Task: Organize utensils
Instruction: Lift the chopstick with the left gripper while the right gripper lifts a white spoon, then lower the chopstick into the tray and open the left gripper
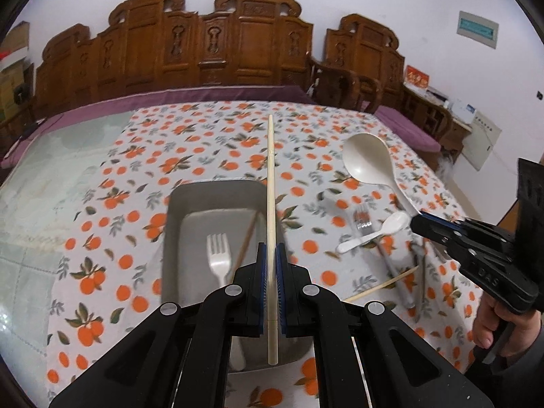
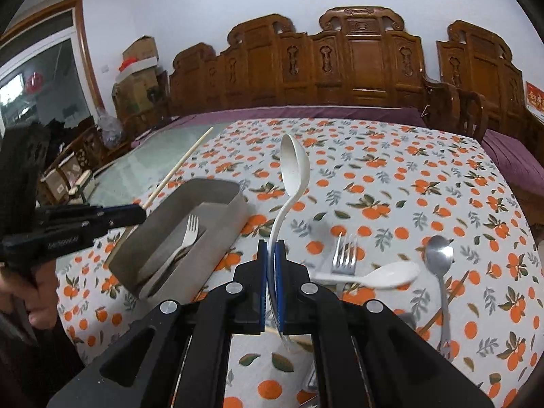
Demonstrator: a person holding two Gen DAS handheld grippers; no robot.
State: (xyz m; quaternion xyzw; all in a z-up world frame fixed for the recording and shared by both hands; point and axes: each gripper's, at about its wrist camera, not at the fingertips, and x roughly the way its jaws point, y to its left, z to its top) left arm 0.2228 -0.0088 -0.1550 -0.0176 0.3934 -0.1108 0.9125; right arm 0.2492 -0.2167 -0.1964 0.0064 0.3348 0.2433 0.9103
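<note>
Left gripper clamps a chopstick above the tray, right gripper clamps a ladle; white fork binned, metal fork, spoons and chopsticks remaining.

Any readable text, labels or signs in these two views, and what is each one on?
"DAS": embossed on the body of the right claw, possibly part of a longer word.
Embossed line on the left claw: too blurred to read.
Red wall sign: gold characters, unreadable.
Wall panel: print too small.
</note>
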